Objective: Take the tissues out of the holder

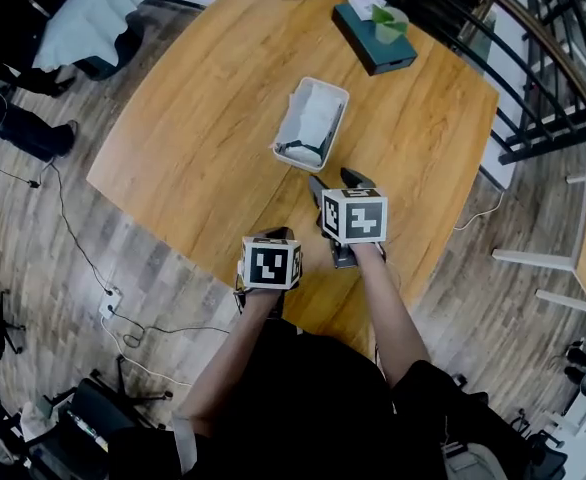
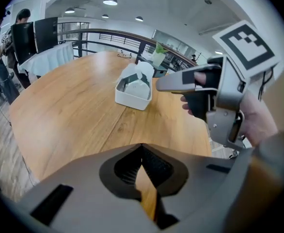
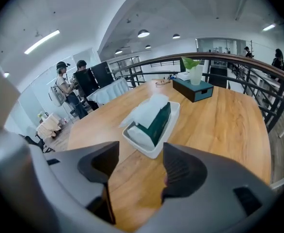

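Right gripper view: my right gripper (image 3: pixel 141 150) is released, its jaws standing apart with only bare wood of the table (image 3: pixel 224 125) showing between them. Just beyond the tips sits the white holder (image 3: pixel 177 114), untouched, with the green and white tissue pack (image 3: pixel 156 125) lying in it and a white sheet (image 3: pixel 149 106) sticking up out of the pack. Further off, near the table's far edge, is a dark teal box (image 3: pixel 194 90). In the left gripper view, my left gripper (image 2: pixel 142 148) is clenched on nothing, jaw tips meeting over the wood. It hangs near the table's near edge, further from the holder than my right one.
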A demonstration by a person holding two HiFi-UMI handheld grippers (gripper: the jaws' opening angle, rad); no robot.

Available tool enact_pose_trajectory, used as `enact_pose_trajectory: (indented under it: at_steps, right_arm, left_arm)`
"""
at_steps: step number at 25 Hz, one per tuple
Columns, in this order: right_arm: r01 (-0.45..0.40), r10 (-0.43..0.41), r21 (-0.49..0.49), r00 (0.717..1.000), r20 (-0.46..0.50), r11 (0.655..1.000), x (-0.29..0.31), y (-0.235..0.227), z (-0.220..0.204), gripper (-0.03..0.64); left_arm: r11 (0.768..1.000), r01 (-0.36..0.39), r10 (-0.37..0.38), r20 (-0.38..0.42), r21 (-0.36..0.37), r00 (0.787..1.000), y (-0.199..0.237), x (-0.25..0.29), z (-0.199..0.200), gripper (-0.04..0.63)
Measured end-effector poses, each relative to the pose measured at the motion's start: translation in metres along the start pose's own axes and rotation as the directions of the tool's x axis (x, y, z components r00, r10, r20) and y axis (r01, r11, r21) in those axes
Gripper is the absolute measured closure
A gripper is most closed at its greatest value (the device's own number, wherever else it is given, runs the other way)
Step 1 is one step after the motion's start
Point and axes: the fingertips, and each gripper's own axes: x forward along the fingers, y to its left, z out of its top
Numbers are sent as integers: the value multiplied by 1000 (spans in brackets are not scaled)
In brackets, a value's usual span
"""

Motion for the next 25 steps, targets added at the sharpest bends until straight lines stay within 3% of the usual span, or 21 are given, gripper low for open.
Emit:
enact_pose_trajectory:
  at_steps: [5,11,18,25]
  right_arm:
    - [40,-41,25,999,22,999,39,1,37,233]
    - [73,-74,79,997,7,994,78,0,61,146]
    - [154,-145,87,984,-102,984,110,-20,60,140]
    - [178,-158,85,967,-201,980,132,-29,50,141]
  left_arm:
    - [1000,19,-19,-26,-2,999,22,4,6,588]
    - [999,47,-48,-71,-6,996,38,15,6,588]
    - [997,70,-71,-91,-17,993,53,25,14,588]
    - [996,86,-89,-109,-33,990,59,32,17,588]
